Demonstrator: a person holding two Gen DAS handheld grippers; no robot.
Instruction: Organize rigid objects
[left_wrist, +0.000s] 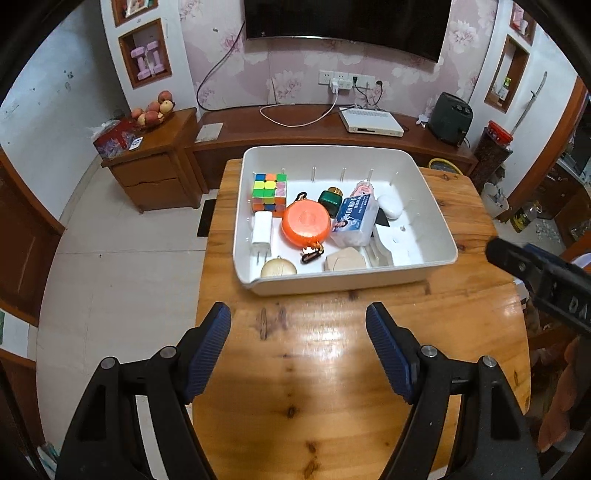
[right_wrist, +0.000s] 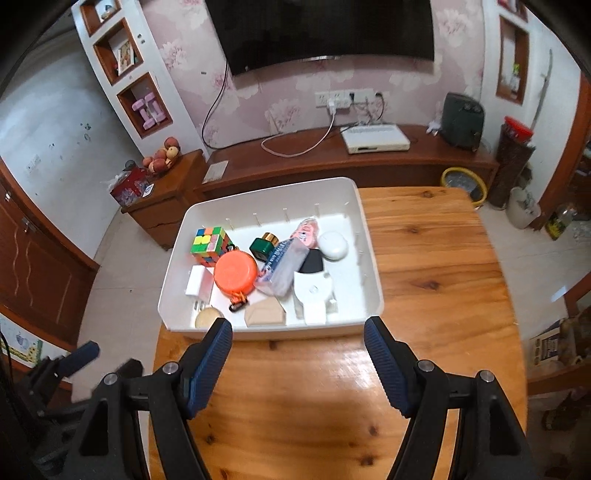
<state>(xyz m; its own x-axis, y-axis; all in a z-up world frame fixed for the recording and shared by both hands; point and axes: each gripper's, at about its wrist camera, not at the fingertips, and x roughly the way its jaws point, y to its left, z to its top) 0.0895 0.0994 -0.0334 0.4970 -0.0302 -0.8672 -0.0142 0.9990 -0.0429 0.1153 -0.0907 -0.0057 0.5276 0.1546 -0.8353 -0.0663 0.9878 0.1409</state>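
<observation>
Both my grippers, left gripper (left_wrist: 298, 323) and right gripper (right_wrist: 298, 338), hover with fingers spread and empty just short of the white plastic bin (left_wrist: 436, 221) on the wooden worktop (left_wrist: 314, 369).

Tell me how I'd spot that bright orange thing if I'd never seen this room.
Look at the wooden table below the wall television, then at the white tray standing on it. Near the tray's middle, just right of the colourful puzzle cube and left of the blue-and-white packet, lies the orange disc. It is the only round, flat, bright orange item there.
</observation>
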